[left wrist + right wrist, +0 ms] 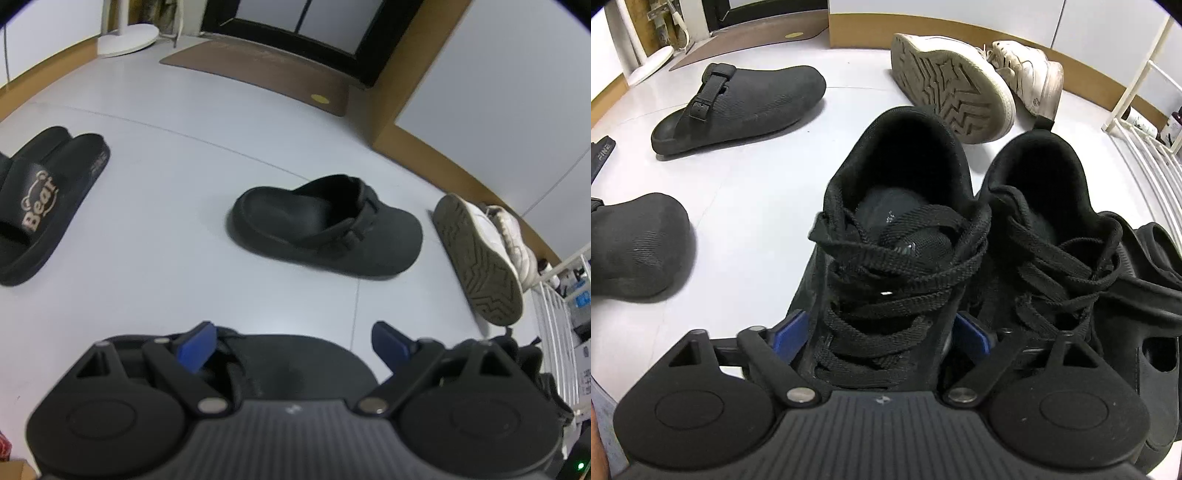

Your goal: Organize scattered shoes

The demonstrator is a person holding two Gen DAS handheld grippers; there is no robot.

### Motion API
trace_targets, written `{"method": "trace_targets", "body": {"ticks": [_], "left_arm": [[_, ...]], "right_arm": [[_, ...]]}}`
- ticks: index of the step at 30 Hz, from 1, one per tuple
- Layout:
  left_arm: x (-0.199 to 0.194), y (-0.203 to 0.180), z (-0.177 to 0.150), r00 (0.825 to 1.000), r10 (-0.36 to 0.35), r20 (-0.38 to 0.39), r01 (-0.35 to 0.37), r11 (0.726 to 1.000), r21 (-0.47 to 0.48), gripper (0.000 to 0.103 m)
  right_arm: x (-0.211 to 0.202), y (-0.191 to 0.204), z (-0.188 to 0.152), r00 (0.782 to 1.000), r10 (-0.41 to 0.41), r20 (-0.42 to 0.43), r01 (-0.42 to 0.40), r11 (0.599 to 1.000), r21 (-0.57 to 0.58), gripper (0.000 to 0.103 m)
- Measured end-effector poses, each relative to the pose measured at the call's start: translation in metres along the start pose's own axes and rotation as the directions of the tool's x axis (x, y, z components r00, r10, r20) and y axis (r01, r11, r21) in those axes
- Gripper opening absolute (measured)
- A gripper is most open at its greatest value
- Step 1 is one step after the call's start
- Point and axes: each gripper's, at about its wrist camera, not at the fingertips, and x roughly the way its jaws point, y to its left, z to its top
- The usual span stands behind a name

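Note:
My right gripper (882, 336) has its blue pads (790, 332) on both sides of a black lace-up sneaker (897, 221), shut on its toe part. A second black sneaker (1045, 206) stands right beside it. My left gripper (295, 343) is open, hovering over a dark clog (295, 362) whose toe also shows in the right wrist view (639, 243). Its mate, a black clog with a buckle strap (325, 225), lies ahead on the floor and shows in the right wrist view (738, 107). A white sneaker lies on its side, sole out (476, 258), (949, 85).
A pair of black "Bear" slides (40, 195) lies at the left. A second white sneaker (1027, 70) rests by the wall. A white wire rack (1145, 140) stands at the right. A brown mat (258, 70) and a white fan base (125, 40) are at the back. Another black shoe (1145, 306) sits at the right.

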Motion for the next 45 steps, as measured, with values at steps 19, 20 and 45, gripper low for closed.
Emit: {"method": "trace_targets", "body": {"ticks": [19,20,45], "left_arm": [[0.003,0.020,-0.012,0.999,0.019,-0.040,-0.021,0.999,-0.027,0.088],[0.003,0.021,-0.013,0.999,0.021,-0.043,-0.022,0.999,-0.030,0.087],[0.036,0.009,-0.027,0.992,0.076,-0.098,-0.070,0.996,0.061,0.034]], "right_arm": [[-0.049,-0.019,0.003,0.995,0.043,0.086,-0.043,0.999,-0.001,0.085],[-0.053,-0.021,0.003,0.994,0.053,0.097,-0.052,0.999,-0.014,0.085],[-0.078,-0.063,-0.012,0.989,0.097,0.115,-0.096,0.995,-0.019,0.084]]}}
